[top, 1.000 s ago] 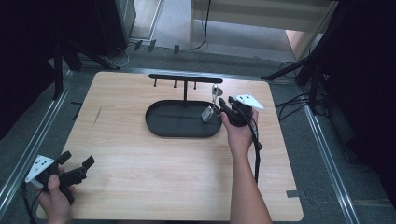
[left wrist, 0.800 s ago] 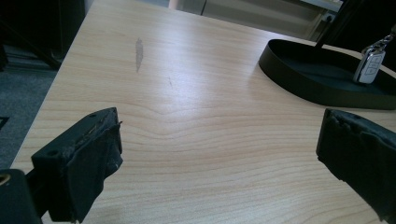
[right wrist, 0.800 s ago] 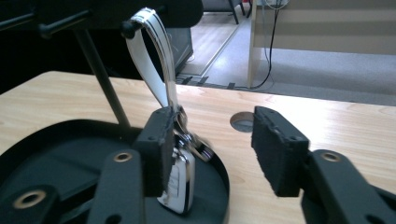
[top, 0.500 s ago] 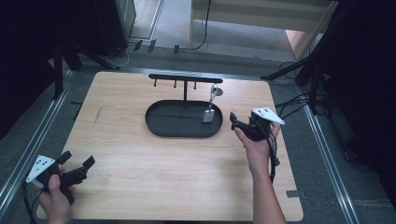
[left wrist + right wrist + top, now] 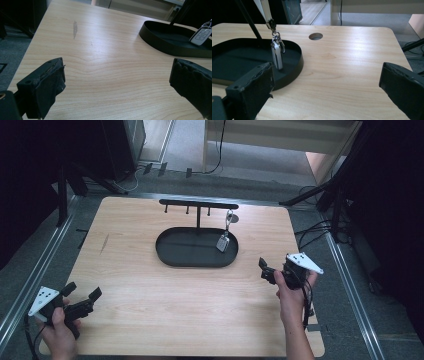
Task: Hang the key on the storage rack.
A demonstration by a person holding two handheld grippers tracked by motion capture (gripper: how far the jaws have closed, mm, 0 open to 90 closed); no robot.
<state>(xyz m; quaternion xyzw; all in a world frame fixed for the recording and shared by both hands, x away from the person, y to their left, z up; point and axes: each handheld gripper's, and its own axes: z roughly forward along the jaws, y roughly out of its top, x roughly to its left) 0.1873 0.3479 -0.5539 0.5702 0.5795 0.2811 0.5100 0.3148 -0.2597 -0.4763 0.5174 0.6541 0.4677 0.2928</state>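
A wooden table carries a black oval tray just past its centre, toward twelve o'clock. A thin black stand rises from the tray's far side, and a key fob hangs from its right-hand hook, its lower end touching down in the tray's three o'clock end. The left gripper sits at the table's seven o'clock corner, jaws spread wide with nothing between them. The right gripper hovers at four o'clock, well apart from the tray, jaws likewise released and empty.
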